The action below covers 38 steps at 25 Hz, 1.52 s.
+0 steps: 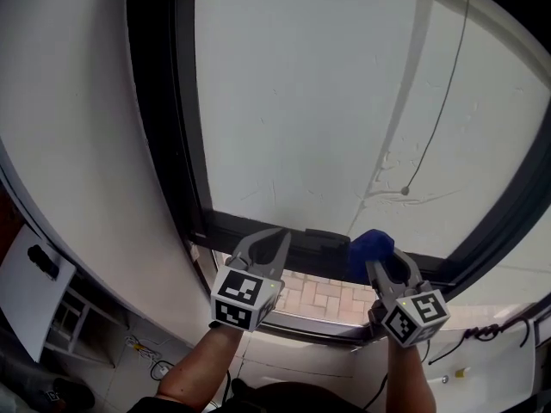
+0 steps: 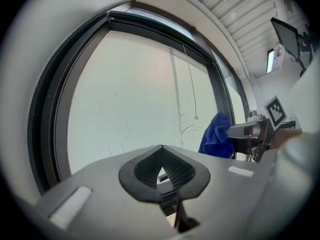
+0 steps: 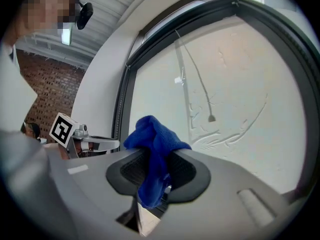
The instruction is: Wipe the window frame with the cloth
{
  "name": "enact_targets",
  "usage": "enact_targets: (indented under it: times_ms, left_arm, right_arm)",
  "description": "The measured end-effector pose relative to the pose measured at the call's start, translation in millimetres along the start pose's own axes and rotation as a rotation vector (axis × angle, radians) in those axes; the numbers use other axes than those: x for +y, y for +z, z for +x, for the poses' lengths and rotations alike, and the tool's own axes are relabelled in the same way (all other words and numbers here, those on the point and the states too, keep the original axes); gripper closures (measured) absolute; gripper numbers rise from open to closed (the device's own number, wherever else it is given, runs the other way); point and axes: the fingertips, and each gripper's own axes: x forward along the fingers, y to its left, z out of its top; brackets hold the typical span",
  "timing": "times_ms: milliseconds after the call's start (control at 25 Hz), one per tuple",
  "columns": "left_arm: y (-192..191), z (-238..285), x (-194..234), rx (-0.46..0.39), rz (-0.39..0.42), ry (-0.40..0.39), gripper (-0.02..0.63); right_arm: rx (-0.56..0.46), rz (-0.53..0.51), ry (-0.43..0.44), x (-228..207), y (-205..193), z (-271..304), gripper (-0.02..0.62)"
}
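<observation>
At the bottom rail of the dark window frame [image 1: 164, 101], the blue cloth [image 1: 372, 245] sits bunched in the right gripper [image 1: 385, 263]. The jaws are closed on it, with folds standing past the tips and a tail hanging down between the pads. Whether the cloth actually touches the rail cannot be told. Just beside it, the left gripper [image 1: 279, 233] points at the same rail, its jaws brought together at the tips with nothing between them. Above both is the pale window pane [image 1: 327, 93], with a thin cord [image 1: 405, 191] hanging in front of it. Below the frame, brick paving [image 1: 323, 297] shows.
</observation>
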Motion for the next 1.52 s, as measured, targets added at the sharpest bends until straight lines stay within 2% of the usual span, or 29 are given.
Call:
enact_targets:
  times_ms: [240,480,1160,1520]
  left_arm:
    - [5,8,-40,-0.031,0.004,-0.029,0.612]
    - [7,19,-67,-0.020,0.017,-0.038,0.612]
    - [-1,5,-76,0.005,0.017,-0.085,0.612]
    - [-2,-3,-76,-0.002,0.011,-0.079,0.612]
  right_arm:
    - [-0.014,0.001,-0.005,-27,6,-29,0.492]
    - [-0.022,0.011,-0.009,-44,7,-47,0.492]
    - [-0.032,0.040,-0.085,-43,-5,-64,0.494]
    - [-0.033,0.040,-0.105,-40,-4,-67,0.494]
